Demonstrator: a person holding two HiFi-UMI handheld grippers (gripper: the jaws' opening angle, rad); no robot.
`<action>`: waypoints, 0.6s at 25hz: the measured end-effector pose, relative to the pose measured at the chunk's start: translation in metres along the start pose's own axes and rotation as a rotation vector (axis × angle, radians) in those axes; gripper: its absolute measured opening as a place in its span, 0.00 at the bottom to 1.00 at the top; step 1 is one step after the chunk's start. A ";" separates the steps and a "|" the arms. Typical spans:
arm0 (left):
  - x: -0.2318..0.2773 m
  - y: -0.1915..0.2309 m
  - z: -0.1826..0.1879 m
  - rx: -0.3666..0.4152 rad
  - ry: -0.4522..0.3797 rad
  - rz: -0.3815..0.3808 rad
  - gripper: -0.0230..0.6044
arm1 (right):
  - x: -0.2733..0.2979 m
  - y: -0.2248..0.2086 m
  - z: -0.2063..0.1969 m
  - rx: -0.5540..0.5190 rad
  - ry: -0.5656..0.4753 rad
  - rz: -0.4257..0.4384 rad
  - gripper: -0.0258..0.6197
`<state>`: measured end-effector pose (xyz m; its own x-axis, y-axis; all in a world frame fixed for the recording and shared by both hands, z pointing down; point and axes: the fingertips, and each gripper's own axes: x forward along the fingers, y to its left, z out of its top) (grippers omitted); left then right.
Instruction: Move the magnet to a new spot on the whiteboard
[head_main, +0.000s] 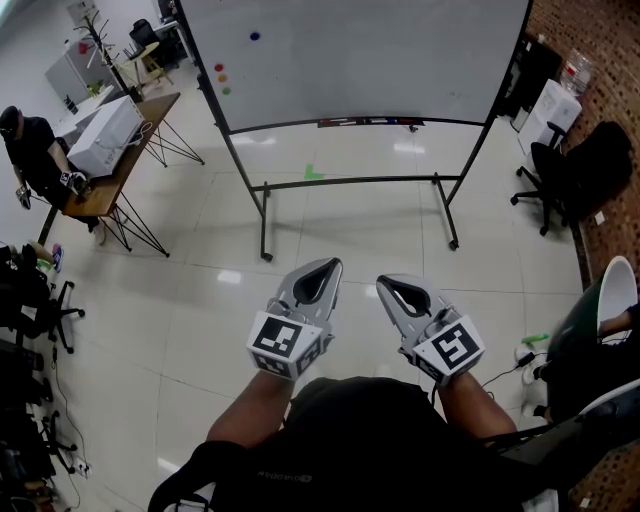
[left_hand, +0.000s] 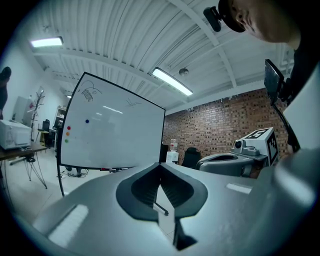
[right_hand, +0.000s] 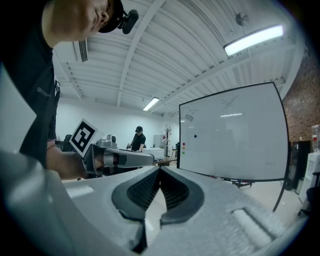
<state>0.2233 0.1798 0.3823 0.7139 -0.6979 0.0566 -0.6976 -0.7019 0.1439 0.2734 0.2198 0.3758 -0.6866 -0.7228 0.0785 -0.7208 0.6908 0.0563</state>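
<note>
Left gripper (head_main: 322, 268) and right gripper (head_main: 390, 286) held side by side in front of the torso, both pointing level and forward. Jaws of each meet at the tips, nothing between them. Bare forearms (head_main: 262, 405) extend from dark sleeves, elbows bent.

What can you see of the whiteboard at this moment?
The whiteboard is a white panel standing upright in a black tubular floor stand. Near its left edge sit a dark blue magnet and, lower, a column of red, orange and green magnets. Faint scribbles mark its top. Small items lie on its tray.
</note>
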 end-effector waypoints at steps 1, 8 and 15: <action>-0.002 0.003 0.001 -0.001 -0.003 0.001 0.06 | 0.004 0.002 0.000 -0.001 0.001 0.002 0.04; -0.020 0.034 0.002 -0.004 -0.011 0.017 0.06 | 0.035 0.021 -0.001 -0.002 0.002 0.018 0.04; -0.050 0.079 0.009 -0.011 -0.024 0.044 0.06 | 0.083 0.053 0.010 -0.016 -0.010 0.058 0.04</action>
<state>0.1319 0.1578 0.3817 0.6810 -0.7312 0.0392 -0.7273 -0.6692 0.1523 0.1775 0.1962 0.3755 -0.7279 -0.6819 0.0723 -0.6786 0.7314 0.0676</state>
